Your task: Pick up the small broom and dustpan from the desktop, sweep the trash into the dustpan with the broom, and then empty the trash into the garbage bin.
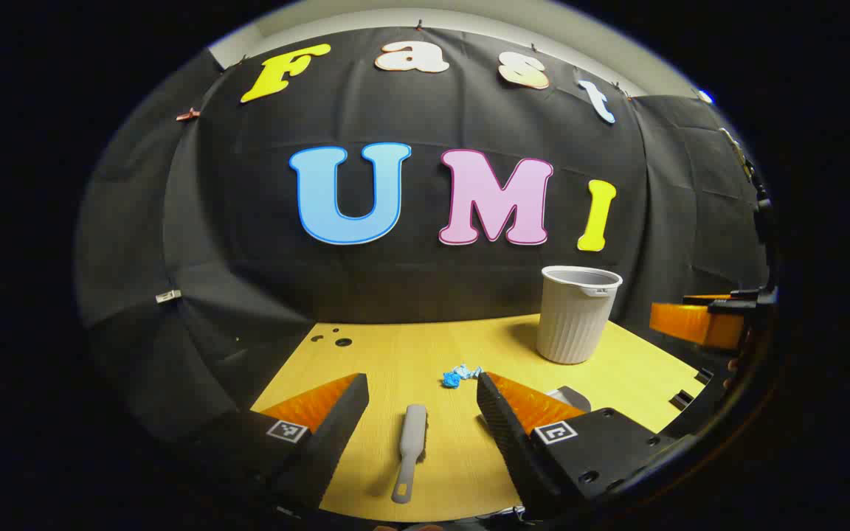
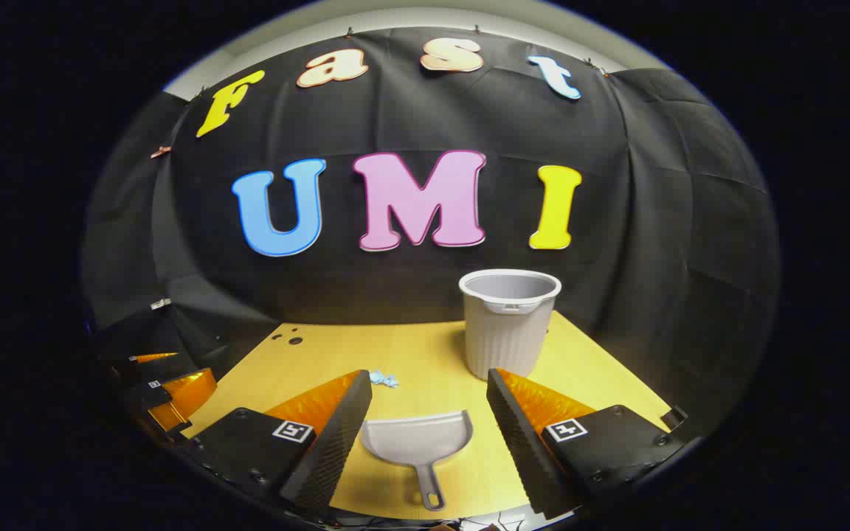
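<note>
A small grey broom (image 1: 409,451) lies flat on the yellow desktop (image 1: 395,354), its handle toward me, directly between the fingers of my open left gripper (image 1: 423,394). A crumpled blue scrap of trash (image 1: 459,375) lies just beyond it, also seen as the blue trash (image 2: 383,379) in the right gripper view. A grey dustpan (image 2: 417,445) rests on the desktop with its handle toward me, between the fingers of my open right gripper (image 2: 429,394). The pale ribbed garbage bin (image 2: 508,322) stands upright behind, the same bin (image 1: 577,313) at the right in the left gripper view.
The right gripper (image 1: 702,321) hangs at the far right edge of the left gripper view; the left gripper (image 2: 170,387) shows at the lower left of the right gripper view. A few small holes (image 1: 336,339) mark the desktop's back left corner. Black cloth walls close the back and sides.
</note>
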A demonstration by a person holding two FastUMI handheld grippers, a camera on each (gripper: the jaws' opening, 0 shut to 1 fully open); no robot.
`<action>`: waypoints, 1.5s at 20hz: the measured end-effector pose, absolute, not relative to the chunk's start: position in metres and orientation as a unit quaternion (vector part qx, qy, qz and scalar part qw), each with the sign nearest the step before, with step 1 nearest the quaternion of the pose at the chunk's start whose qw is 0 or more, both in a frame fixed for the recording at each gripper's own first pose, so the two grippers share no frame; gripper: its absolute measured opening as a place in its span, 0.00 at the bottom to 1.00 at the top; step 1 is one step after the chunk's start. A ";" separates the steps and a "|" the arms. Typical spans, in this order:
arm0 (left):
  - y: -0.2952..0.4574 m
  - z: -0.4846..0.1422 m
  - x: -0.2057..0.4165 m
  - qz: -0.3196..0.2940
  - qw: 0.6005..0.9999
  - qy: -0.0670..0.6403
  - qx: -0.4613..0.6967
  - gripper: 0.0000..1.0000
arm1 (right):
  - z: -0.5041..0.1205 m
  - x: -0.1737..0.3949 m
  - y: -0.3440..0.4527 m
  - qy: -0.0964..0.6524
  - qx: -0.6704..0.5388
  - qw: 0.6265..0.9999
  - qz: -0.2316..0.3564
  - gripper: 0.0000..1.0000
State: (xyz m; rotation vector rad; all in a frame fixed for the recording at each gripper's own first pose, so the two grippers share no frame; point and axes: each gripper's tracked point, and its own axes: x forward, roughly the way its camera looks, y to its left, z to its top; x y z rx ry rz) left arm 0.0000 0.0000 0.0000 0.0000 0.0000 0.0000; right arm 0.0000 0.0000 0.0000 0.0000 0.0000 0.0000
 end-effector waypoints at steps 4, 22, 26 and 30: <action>0.007 -0.010 0.004 0.021 1.000 0.015 -0.007 0.96 | -0.014 0.018 0.005 0.031 -0.005 0.999 0.019 0.98; 0.019 -0.096 0.057 0.028 0.982 0.175 -0.058 0.96 | -0.059 0.064 -0.001 0.124 -0.005 0.988 0.089 0.99; 0.028 -0.129 0.067 0.027 0.971 0.235 -0.045 0.96 | -0.076 0.073 -0.003 0.145 -0.008 0.985 0.095 0.99; 0.030 -0.166 0.074 0.013 0.953 0.299 -0.038 0.95 | -0.100 0.080 -0.001 0.174 0.002 0.980 0.101 0.99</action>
